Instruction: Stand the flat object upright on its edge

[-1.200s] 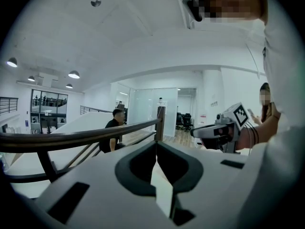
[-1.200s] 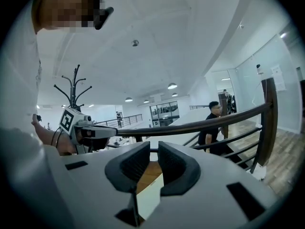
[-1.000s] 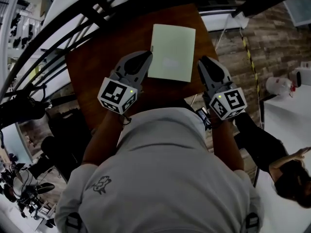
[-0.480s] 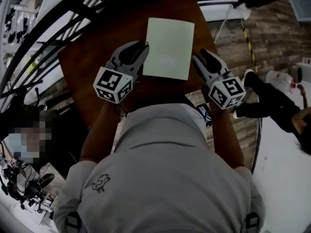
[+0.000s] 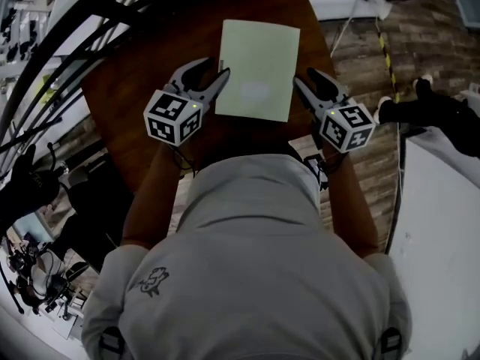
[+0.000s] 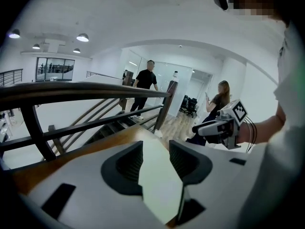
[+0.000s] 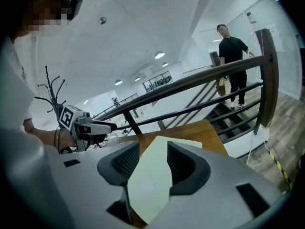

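The pale green sheet (image 5: 257,69) lay flat on the wooden table (image 5: 142,88), its long axis running away from the person. The left gripper (image 5: 211,69) sat at its left edge and the right gripper (image 5: 306,79) at its right, both with jaws spread and clamping nothing. Only the gripper views showed the sheet through each gap, plus a railing (image 6: 71,92) and a person in black (image 7: 233,51) beyond.

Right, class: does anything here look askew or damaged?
Nothing stands out. The pale green sheet lies flat, intact, on the wooden table, between the open left claw and open right claw.
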Available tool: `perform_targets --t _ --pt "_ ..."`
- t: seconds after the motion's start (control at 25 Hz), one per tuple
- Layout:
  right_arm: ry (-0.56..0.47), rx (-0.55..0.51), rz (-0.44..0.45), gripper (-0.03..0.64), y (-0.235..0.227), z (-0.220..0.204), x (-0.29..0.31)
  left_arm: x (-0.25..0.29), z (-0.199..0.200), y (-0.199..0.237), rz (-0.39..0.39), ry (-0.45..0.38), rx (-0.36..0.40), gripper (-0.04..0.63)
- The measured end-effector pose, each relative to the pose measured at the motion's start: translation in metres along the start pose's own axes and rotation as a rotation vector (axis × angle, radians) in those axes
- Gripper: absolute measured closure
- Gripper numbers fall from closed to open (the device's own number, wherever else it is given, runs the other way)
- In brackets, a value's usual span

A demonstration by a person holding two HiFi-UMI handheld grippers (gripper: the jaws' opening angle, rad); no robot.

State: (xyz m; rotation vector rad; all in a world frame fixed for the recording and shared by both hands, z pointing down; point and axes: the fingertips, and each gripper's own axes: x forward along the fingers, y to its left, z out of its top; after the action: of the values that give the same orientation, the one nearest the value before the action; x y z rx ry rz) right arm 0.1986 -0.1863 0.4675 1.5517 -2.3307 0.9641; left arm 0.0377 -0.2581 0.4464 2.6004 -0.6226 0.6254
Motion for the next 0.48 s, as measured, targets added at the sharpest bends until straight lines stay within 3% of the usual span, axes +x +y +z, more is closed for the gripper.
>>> perform_targets --t 0.48 --pt "0.161 0.048 0.022 0.426 -0.038 -0.048 0.048 0.037 -0.046 0.035 0.033 0.117 -0.079 0.394"
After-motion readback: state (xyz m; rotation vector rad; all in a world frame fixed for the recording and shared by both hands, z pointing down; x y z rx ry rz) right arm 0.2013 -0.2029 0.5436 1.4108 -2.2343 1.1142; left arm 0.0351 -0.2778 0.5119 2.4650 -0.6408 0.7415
